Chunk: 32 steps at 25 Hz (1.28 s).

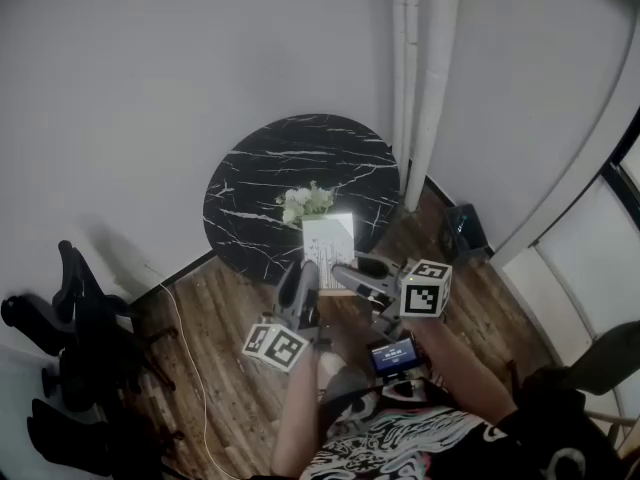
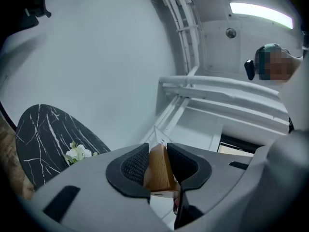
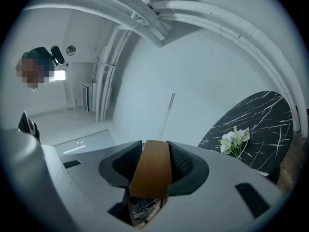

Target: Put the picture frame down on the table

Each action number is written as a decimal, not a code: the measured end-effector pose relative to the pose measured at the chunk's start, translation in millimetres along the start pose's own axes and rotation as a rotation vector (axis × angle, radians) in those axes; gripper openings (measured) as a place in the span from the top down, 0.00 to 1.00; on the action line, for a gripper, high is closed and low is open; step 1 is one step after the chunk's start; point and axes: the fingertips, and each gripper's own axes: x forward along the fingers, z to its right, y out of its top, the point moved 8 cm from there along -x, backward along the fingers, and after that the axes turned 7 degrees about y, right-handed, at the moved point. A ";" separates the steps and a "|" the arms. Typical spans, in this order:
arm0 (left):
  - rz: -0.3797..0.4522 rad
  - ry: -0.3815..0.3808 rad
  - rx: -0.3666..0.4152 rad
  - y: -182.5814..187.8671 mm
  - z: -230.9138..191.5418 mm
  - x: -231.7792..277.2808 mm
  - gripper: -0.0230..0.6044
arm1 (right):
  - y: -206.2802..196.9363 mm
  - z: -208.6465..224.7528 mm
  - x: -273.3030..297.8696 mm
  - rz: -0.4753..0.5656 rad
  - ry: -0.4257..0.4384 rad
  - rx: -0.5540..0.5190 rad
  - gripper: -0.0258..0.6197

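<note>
Left gripper (image 1: 306, 274): I am clamping its jaws on the picture frame's (image 1: 329, 239) wooden edge, with the wood filling the gap between the pads.
Right gripper (image 1: 350, 274): I am gripping the same frame's opposite side, jaws pressing on a wooden strip.
Picture frame: it is hanging between my two grippers, showing over the near edge of the round black marble table (image 1: 260, 168); I cannot tell whether it is touching the tabletop.
White flowers (image 1: 306, 204): they are lying on the table just beyond the frame.
</note>
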 end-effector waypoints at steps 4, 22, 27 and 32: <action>-0.015 0.009 0.015 -3.3 1.3 6.5 0.76 | 3.2 6.4 -2.6 -0.018 0.002 0.001 0.74; -0.041 0.007 0.007 -0.3 -55.5 94.0 0.77 | 41.2 97.5 30.6 -0.049 -0.007 0.043 0.74; -0.070 0.005 -0.019 13.7 -105.2 153.2 0.77 | 64.3 157.0 70.0 -0.072 -0.035 0.058 0.74; -0.103 0.002 -0.067 27.2 -155.9 213.5 0.77 | 90.6 218.2 108.2 -0.077 -0.077 0.096 0.74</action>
